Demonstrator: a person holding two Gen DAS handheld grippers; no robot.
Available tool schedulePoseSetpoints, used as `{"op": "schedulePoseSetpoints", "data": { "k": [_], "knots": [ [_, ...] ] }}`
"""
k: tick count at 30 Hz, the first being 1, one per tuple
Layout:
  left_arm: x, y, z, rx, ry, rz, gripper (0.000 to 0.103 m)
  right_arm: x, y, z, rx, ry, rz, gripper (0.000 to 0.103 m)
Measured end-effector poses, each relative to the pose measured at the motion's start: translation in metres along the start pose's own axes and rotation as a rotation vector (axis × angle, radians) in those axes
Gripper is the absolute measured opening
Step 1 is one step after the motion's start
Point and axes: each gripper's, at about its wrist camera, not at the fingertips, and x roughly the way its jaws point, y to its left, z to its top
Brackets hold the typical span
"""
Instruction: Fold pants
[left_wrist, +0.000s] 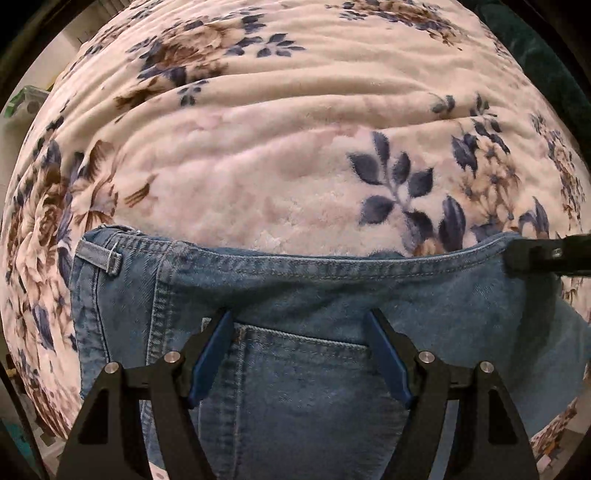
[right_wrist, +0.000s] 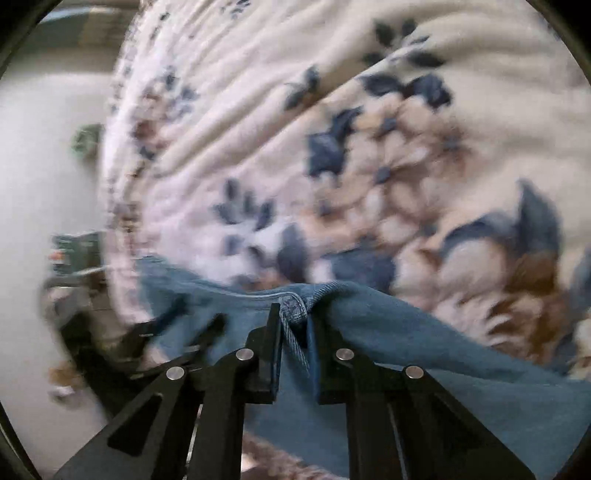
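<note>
Blue denim pants lie on a floral blanket, waistband toward the top of the left wrist view, with a belt loop at the left corner and a back pocket below. My left gripper points down over that pocket, jaws open, and the denim lies under the gap without being pinched. My right gripper is shut on the waistband edge of the pants, a fold of denim bunched between its pads. The right gripper also shows at the right end of the waistband in the left wrist view.
The cream blanket with blue and brown flowers covers the bed and stretches well beyond the pants. A dark green object lies at the far right. The bed's left edge drops to a pale floor with blurred clutter.
</note>
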Motion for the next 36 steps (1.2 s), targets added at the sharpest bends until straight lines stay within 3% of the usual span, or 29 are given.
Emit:
{"op": "schedulePoseSetpoints", "data": {
  "k": [1, 3, 5, 6, 7, 8, 11, 13, 14, 15, 18, 21, 23, 24, 26, 28, 31, 32, 34, 35, 36],
  "knots": [
    [0.001, -0.001, 0.000, 0.003, 0.006, 0.003, 0.072, -0.002, 0.000, 0.000, -0.027, 0.002, -0.053, 0.013],
    [0.002, 0.001, 0.001, -0.005, 0.013, 0.000, 0.072, 0.003, 0.005, 0.002, -0.009, 0.022, -0.056, 0.015],
    [0.003, 0.004, 0.004, -0.018, 0.019, -0.012, 0.072, -0.001, -0.010, 0.004, 0.113, 0.069, 0.120, 0.020],
    [0.001, 0.006, 0.004, -0.029, 0.021, -0.022, 0.072, 0.001, -0.018, 0.004, 0.153, 0.104, 0.199, 0.034],
    [0.000, 0.009, 0.003, -0.036, 0.020, -0.033, 0.072, 0.006, -0.019, 0.005, 0.163, 0.126, 0.221, 0.049],
    [-0.001, 0.010, 0.003, -0.041, 0.018, -0.037, 0.072, 0.014, -0.025, 0.005, 0.163, 0.178, 0.224, 0.054],
    [0.000, 0.014, 0.002, -0.044, 0.013, -0.039, 0.072, 0.051, -0.033, 0.006, 0.154, 0.296, 0.233, 0.055],
    [0.002, 0.013, 0.002, -0.046, 0.014, -0.030, 0.072, 0.070, -0.032, 0.006, 0.132, 0.315, 0.233, 0.053],
    [0.005, 0.013, 0.001, -0.043, 0.013, -0.021, 0.072, 0.070, -0.028, 0.005, 0.100, 0.307, 0.221, 0.044],
    [0.007, 0.013, -0.001, -0.041, 0.013, -0.013, 0.072, 0.064, -0.020, 0.004, 0.065, 0.285, 0.244, 0.024],
    [0.010, 0.016, -0.004, -0.032, -0.001, -0.012, 0.072, 0.035, -0.019, -0.002, 0.060, 0.206, 0.321, 0.016],
    [0.014, 0.016, -0.008, -0.019, -0.001, -0.003, 0.072, 0.015, -0.041, -0.010, 0.106, 0.114, 0.343, 0.017],
    [0.016, 0.015, -0.010, -0.011, 0.002, 0.008, 0.072, 0.032, -0.050, -0.009, 0.163, 0.159, 0.413, 0.027],
    [0.017, 0.015, -0.011, -0.004, 0.007, 0.012, 0.072, 0.045, -0.048, -0.007, 0.167, 0.191, 0.406, 0.033],
    [0.018, 0.013, -0.015, 0.005, 0.014, 0.011, 0.072, 0.051, -0.042, -0.001, 0.155, 0.225, 0.348, 0.032],
    [0.025, 0.009, -0.021, 0.005, 0.021, 0.005, 0.072, 0.049, -0.037, 0.005, 0.157, 0.229, 0.313, 0.012],
    [0.025, 0.005, -0.025, 0.019, 0.004, -0.010, 0.073, 0.007, -0.050, 0.014, 0.190, 0.144, 0.313, 0.010],
    [0.026, 0.006, -0.027, 0.019, 0.009, 0.000, 0.073, -0.002, -0.051, 0.014, 0.177, 0.126, 0.278, 0.001],
    [0.028, 0.009, -0.030, 0.009, 0.024, 0.007, 0.073, -0.027, -0.060, 0.016, 0.164, 0.048, 0.144, 0.001],
    [0.026, 0.012, -0.031, -0.007, 0.031, 0.000, 0.072, -0.038, -0.068, 0.017, 0.173, 0.023, 0.123, 0.001],
    [0.021, 0.016, -0.031, -0.040, 0.033, -0.024, 0.072, -0.050, -0.075, 0.018, 0.182, 0.002, 0.162, 0.001]
  ]
}}
